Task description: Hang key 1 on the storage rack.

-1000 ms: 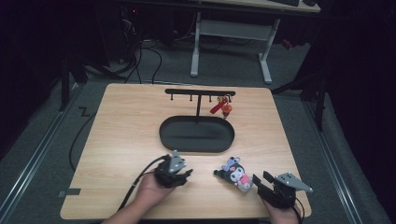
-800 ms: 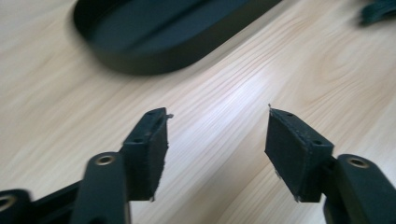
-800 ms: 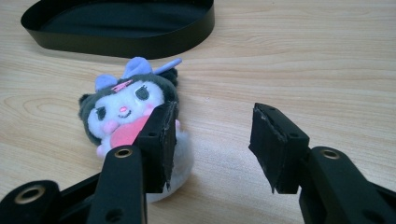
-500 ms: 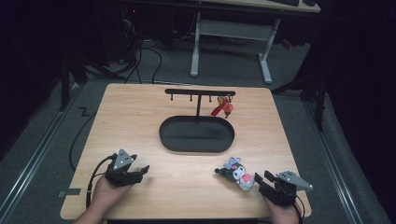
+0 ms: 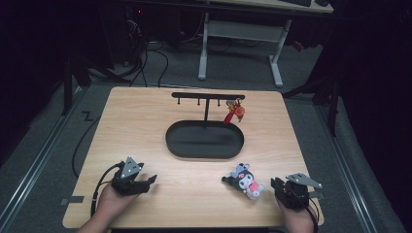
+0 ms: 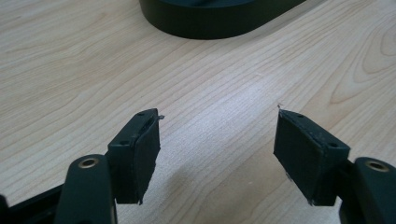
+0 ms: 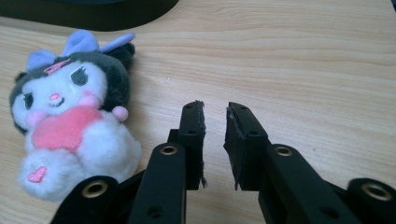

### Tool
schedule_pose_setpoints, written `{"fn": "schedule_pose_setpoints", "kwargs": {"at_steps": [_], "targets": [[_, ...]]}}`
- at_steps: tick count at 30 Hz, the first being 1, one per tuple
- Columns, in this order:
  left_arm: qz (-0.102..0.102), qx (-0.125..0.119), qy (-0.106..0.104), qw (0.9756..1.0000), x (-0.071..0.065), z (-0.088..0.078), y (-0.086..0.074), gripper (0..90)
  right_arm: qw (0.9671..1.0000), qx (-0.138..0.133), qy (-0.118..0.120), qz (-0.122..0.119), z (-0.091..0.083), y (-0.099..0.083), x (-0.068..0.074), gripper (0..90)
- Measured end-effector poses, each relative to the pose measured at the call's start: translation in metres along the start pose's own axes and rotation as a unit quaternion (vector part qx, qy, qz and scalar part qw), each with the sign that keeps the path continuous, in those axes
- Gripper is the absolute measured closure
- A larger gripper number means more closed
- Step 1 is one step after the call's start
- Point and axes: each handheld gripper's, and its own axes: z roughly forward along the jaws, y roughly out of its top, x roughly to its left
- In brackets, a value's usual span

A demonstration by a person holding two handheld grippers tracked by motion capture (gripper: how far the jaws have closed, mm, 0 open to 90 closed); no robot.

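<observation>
The plush lies on the table just left of my right hand-held gripper, apart from it, its long axis slanting from its head at the far left to its feet nearer me. My right hand is much the nearer. That gripper's jaws have just been closing and stand narrow with nothing between them, so I judge they must open and swing left. My left hand-held gripper is well apart, jaws wide and empty after opening. The plush's loop or hook is hidden from me.
</observation>
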Motion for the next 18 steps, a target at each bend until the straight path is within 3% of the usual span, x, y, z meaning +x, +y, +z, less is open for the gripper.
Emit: {"fn": "schedule_pose_setpoints", "kwargs": {"at_steps": [3,8,14,18], "targets": [[0.005,-0.002,0.002,1.0000,0.000,0.000,0.001,31.8,1.0000,0.007,0.000,-0.005,0.000,0.003,0.004,73.6],[0.011,0.001,0.005,0.9999,-0.004,0.000,0.002,31.6,0.9987,0.036,-0.005,-0.035,0.002,0.009,0.008,68.6],[0.001,0.001,0.009,1.0000,-0.005,0.003,0.004,31.6,0.9954,0.067,0.004,-0.069,0.002,0.024,0.008,68.2],[0.001,0.008,0.010,0.9999,-0.008,0.005,0.004,31.6,0.9940,0.083,0.018,-0.068,0.000,0.027,0.007,68.2]]}}
